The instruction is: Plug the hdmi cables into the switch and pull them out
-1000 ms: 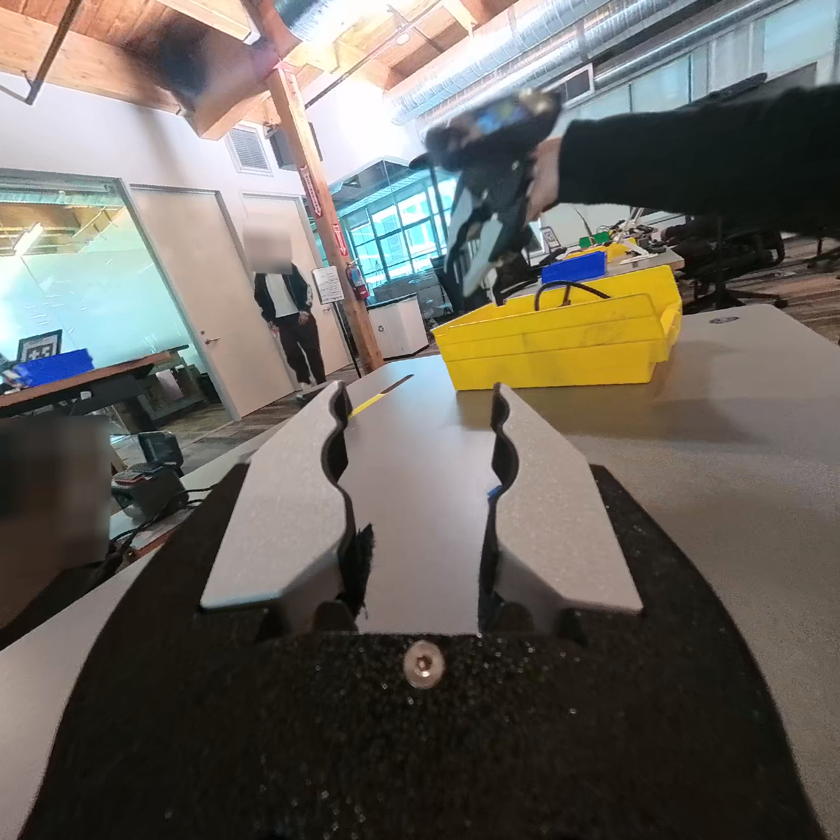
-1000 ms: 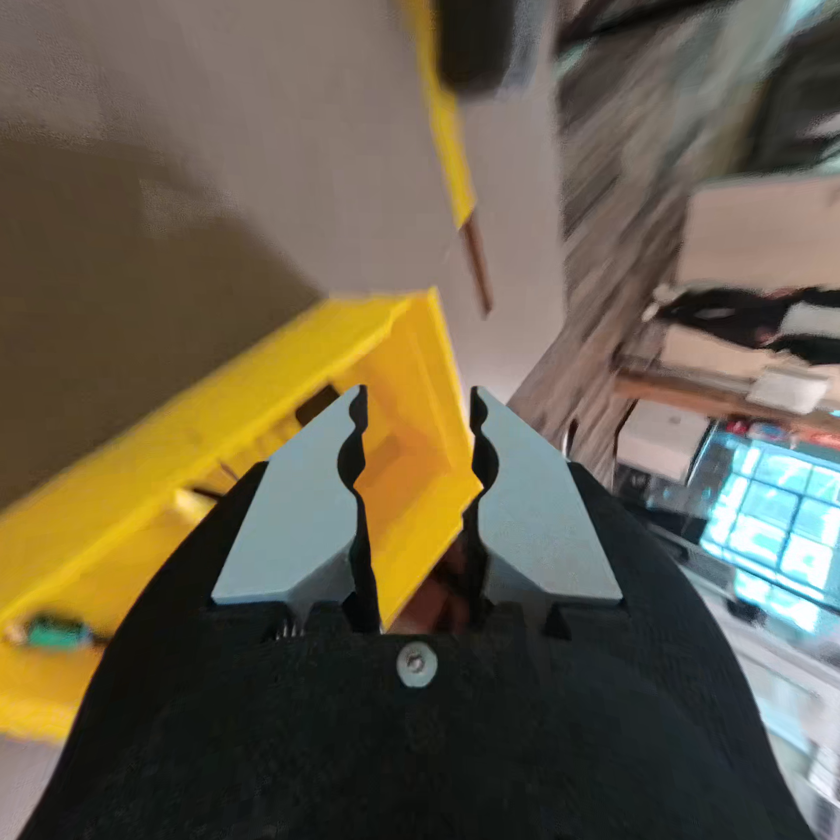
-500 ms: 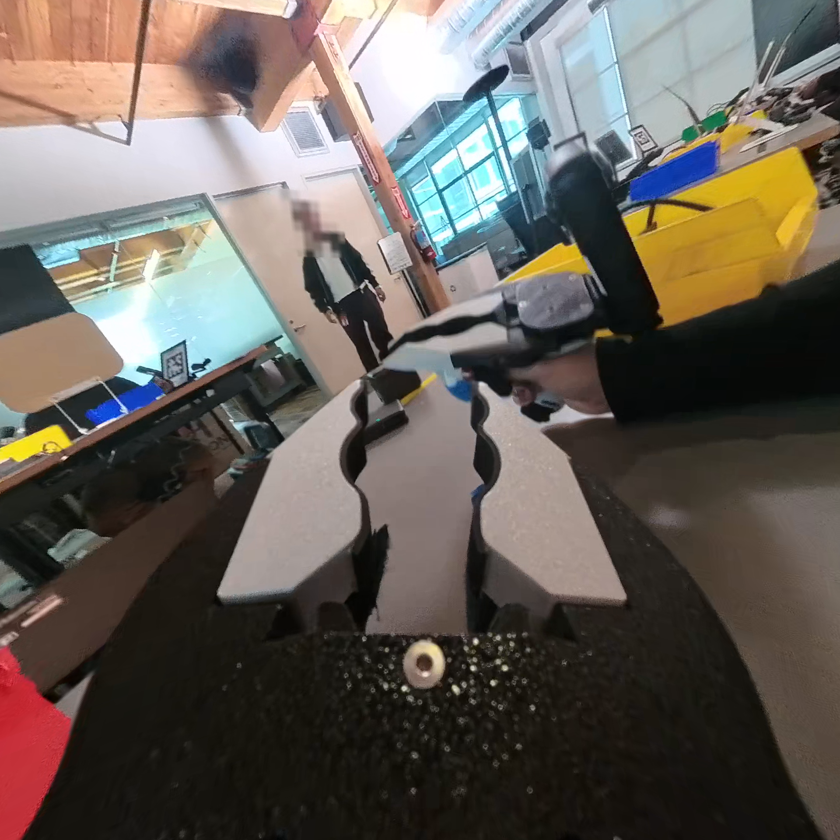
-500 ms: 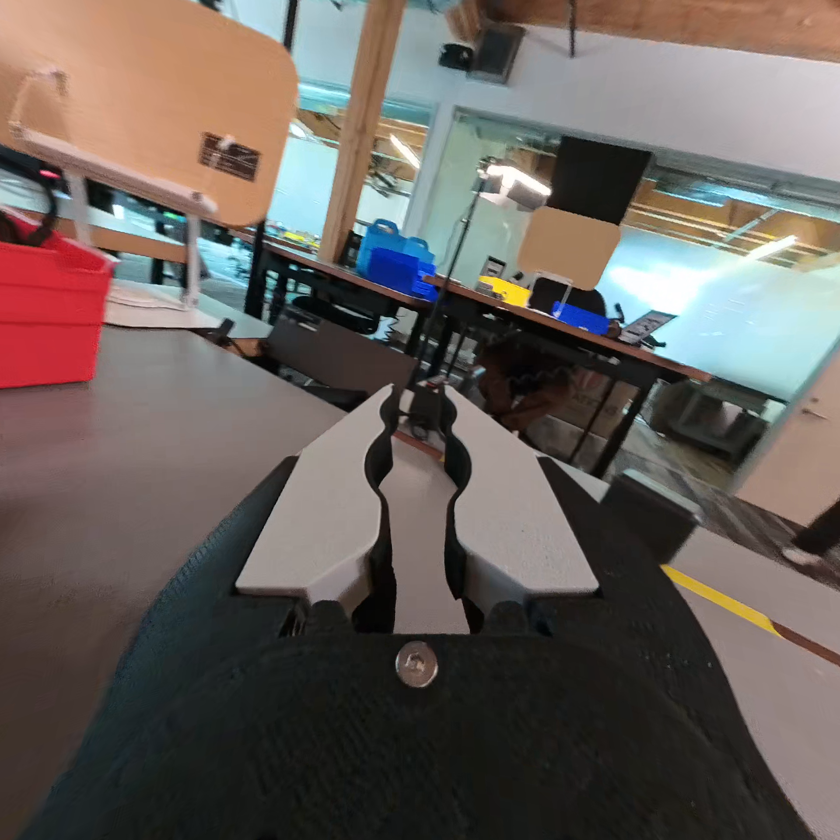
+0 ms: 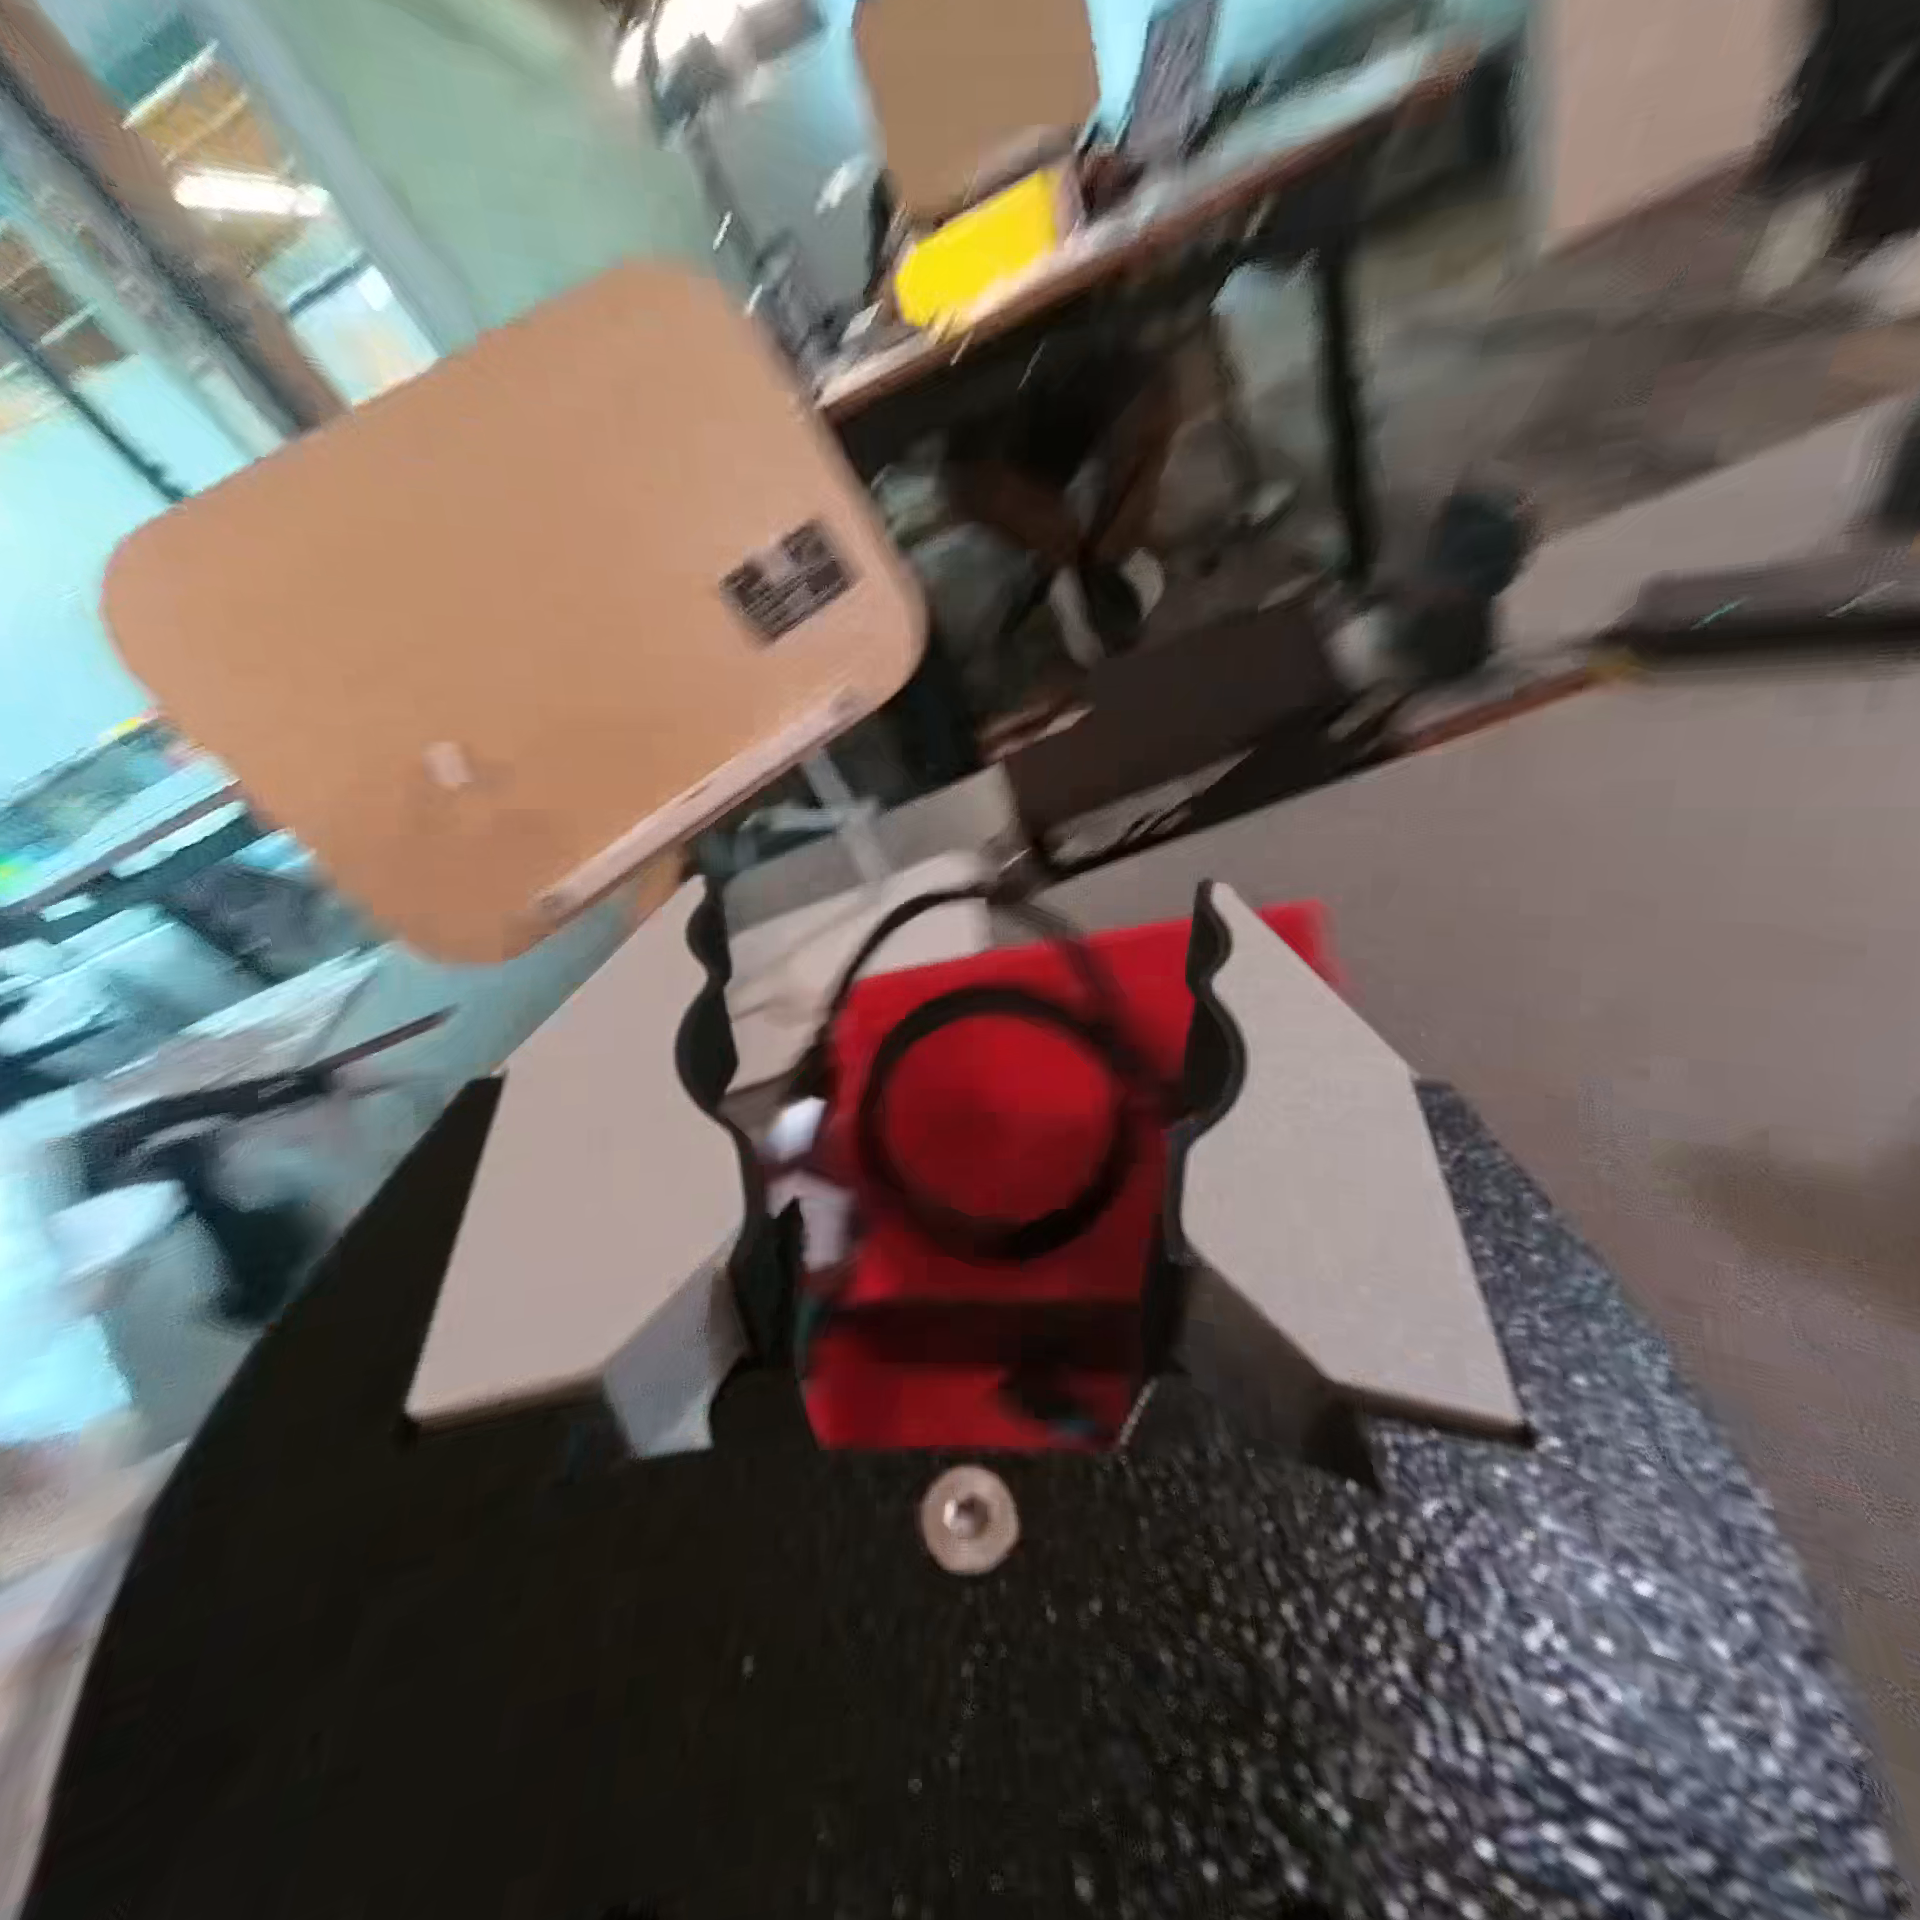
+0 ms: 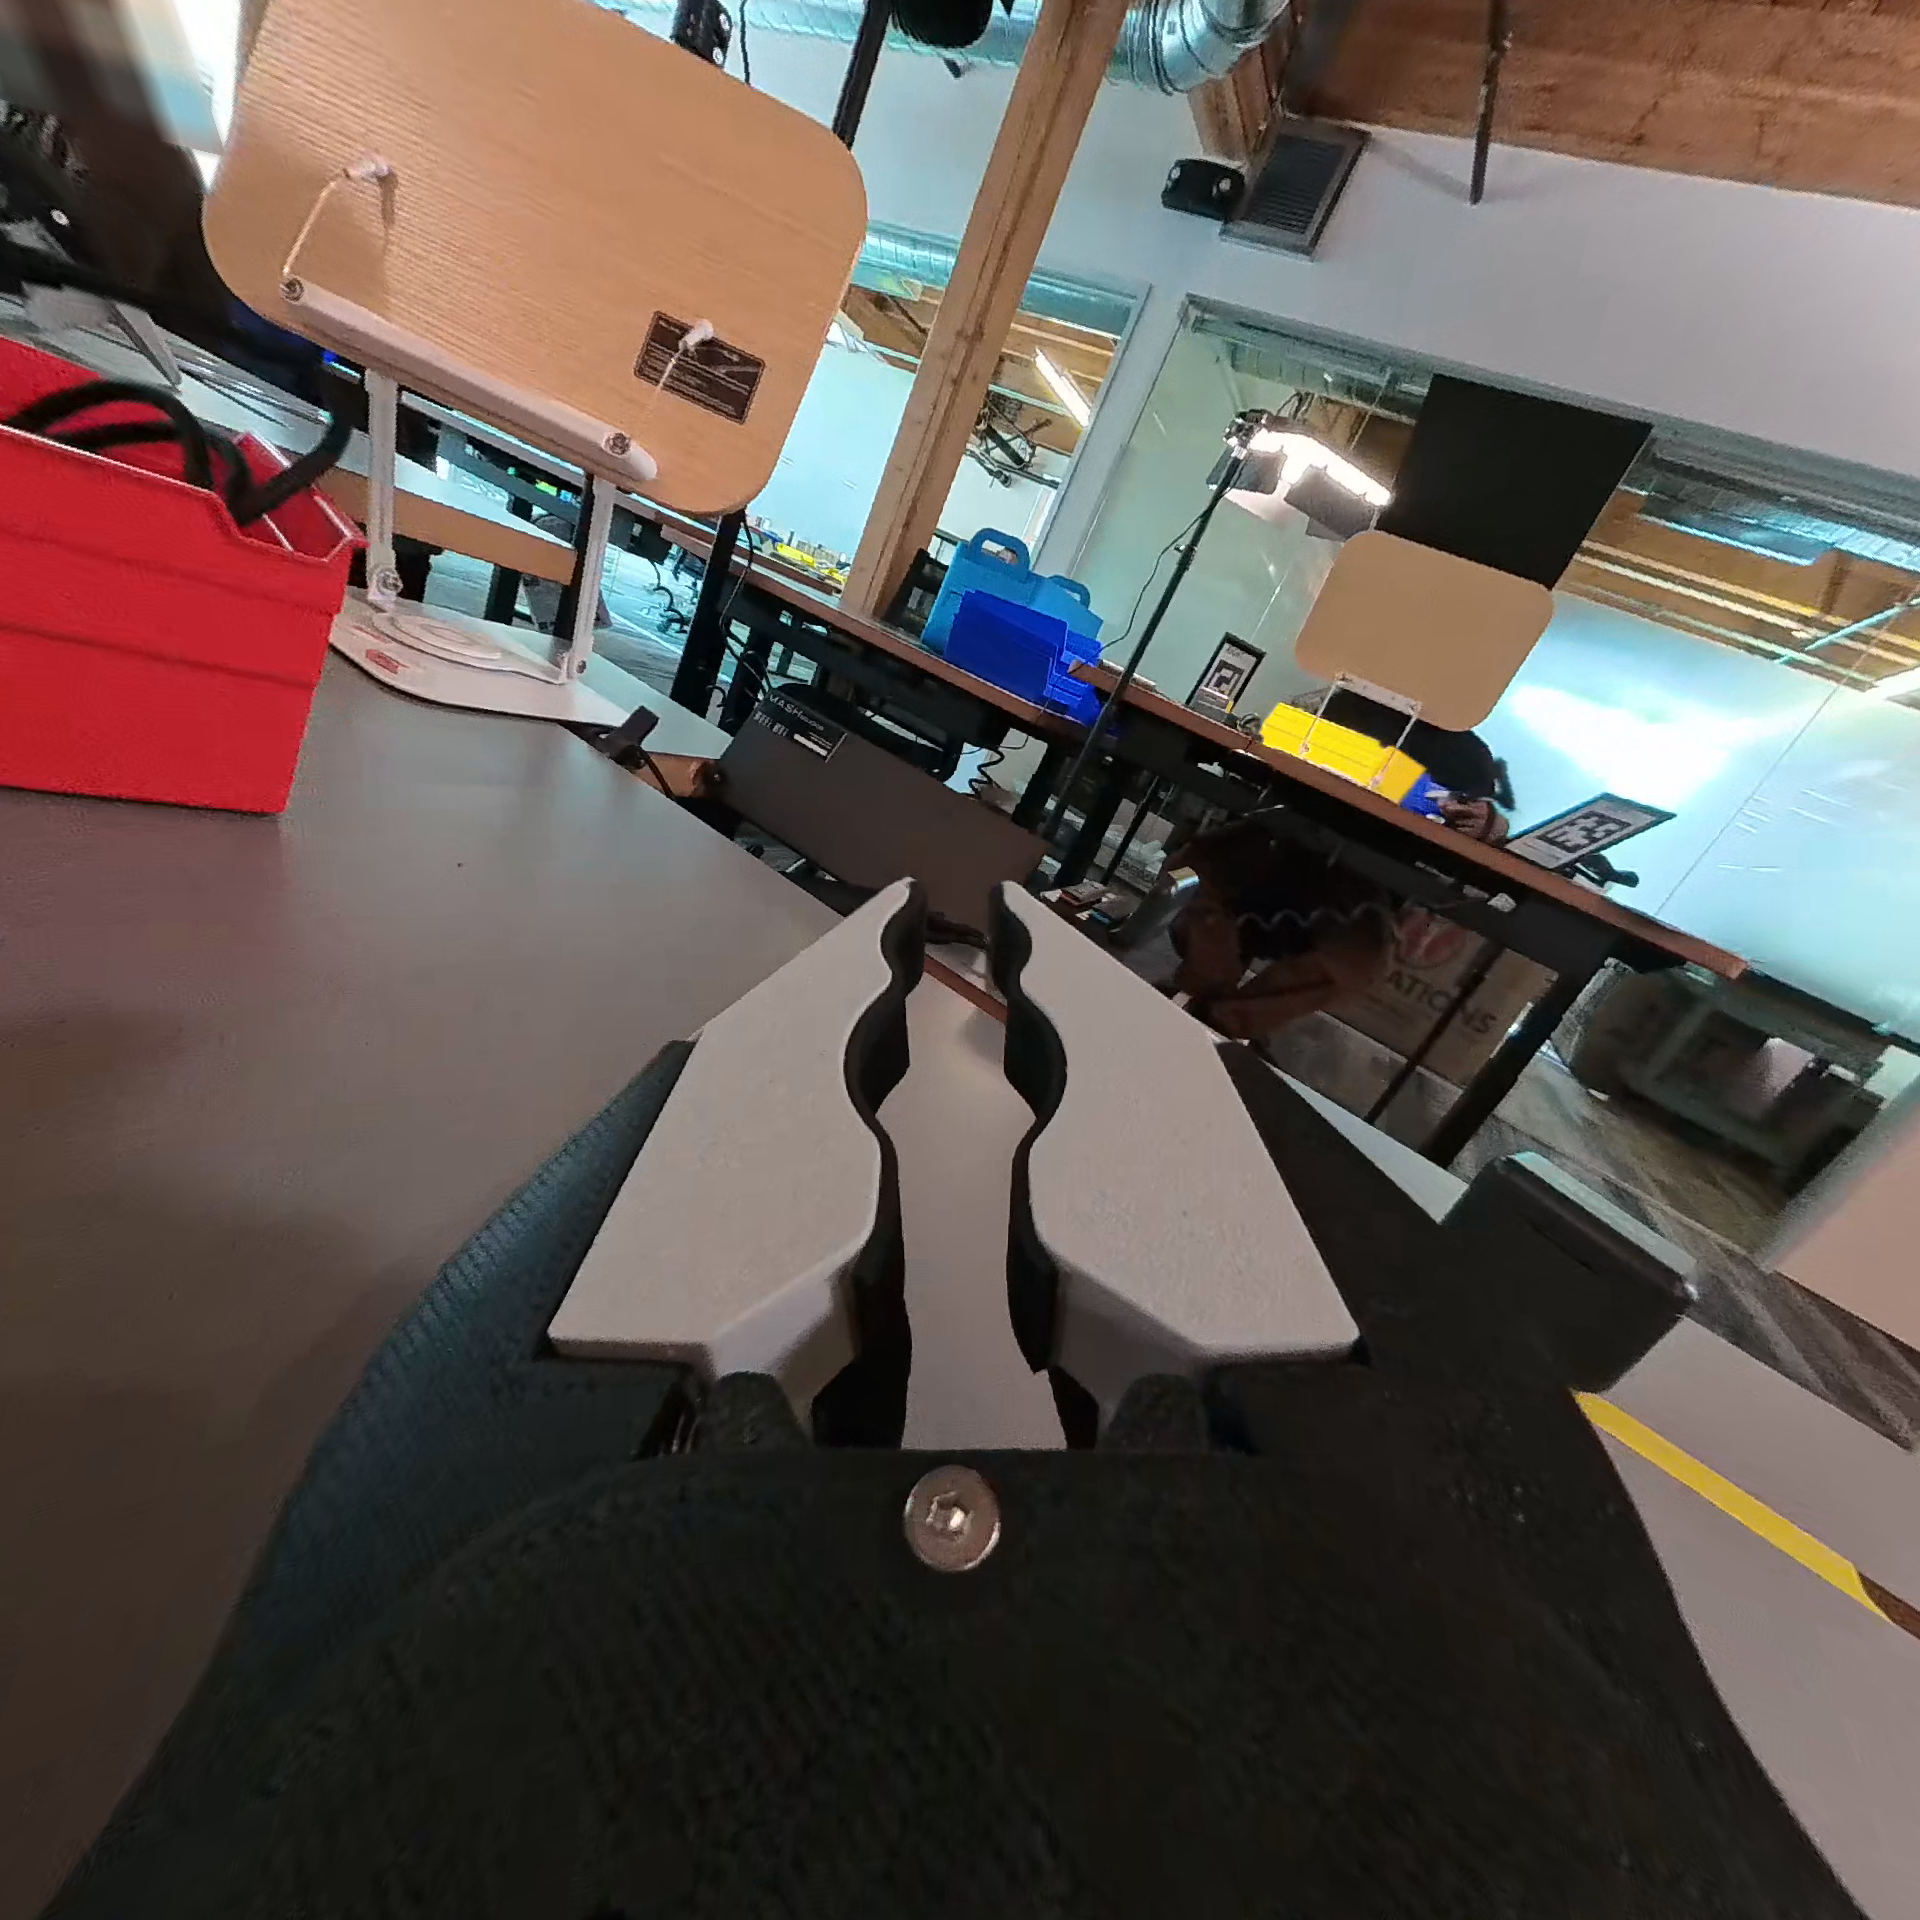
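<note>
Here the left hand-held gripper (image 5: 956,914) gapes wide above a red bin (image 5: 997,1122) of coiled black cable (image 5: 883,1143). The right hand-held gripper (image 6: 956,914) pinches something small and dark; the red bin sits at its ten o'clock on the surface (image 6: 364,987).

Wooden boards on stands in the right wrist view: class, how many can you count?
2. The big board stands on the near table, right of the red bin. The small board stands on the far table. Others may be hidden.

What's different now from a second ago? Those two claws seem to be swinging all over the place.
The left claw swung away from the yellow bin side to hang over the red bin with a coiled black cable in it, and its fingers spread wider; nothing is held. The right claw turned from the yellow bin to point low across the grey table, fingers drawn closer. The bins and the table stayed put.
</note>
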The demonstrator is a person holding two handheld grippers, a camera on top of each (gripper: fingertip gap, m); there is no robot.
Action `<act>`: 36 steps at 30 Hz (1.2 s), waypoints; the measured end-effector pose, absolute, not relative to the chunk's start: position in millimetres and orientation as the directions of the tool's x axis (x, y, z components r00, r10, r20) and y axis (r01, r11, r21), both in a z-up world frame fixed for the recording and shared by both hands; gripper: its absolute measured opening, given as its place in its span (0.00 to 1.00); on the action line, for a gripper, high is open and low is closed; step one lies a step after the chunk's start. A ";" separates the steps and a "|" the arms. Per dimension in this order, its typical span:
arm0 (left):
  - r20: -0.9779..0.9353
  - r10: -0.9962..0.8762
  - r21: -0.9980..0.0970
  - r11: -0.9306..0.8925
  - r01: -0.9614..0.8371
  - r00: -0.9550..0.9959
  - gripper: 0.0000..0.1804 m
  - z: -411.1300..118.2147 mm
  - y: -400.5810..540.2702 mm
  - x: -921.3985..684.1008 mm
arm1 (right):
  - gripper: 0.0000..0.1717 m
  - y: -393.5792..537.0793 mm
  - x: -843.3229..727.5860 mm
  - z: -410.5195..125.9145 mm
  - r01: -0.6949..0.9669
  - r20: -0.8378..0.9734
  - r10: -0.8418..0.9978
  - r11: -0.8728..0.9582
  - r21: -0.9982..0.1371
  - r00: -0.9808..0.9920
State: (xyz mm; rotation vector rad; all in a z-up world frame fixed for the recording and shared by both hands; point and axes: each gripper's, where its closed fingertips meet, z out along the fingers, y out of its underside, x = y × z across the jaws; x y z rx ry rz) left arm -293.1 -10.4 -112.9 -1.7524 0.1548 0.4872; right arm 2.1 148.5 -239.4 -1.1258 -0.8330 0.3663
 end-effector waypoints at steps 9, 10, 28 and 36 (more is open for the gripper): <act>-0.361 -0.143 -0.436 -0.848 -0.302 0.922 0.33 -236.9 -8.9 -414.8 | 0.05 143.3 -2.8 -243.1 0.167 0.434 0.648 0.432 -0.886 0.626; -0.334 -0.157 -0.408 -0.864 -0.293 0.929 0.29 -244.2 -9.1 -416.1 | 0.05 143.2 -2.5 -243.1 0.168 0.436 0.647 0.434 -0.885 0.626; -0.639 0.207 -0.767 -0.233 -0.597 0.741 0.10 -5.2 -51.5 -322.7 | 0.04 147.8 9.0 -236.7 0.072 0.300 0.697 0.337 -0.939 0.651; -0.427 0.006 -0.860 0.307 -0.408 0.904 0.10 58.8 -10.5 -203.8 | 0.06 136.0 7.3 -227.0 -0.023 0.262 0.758 0.343 -0.939 0.598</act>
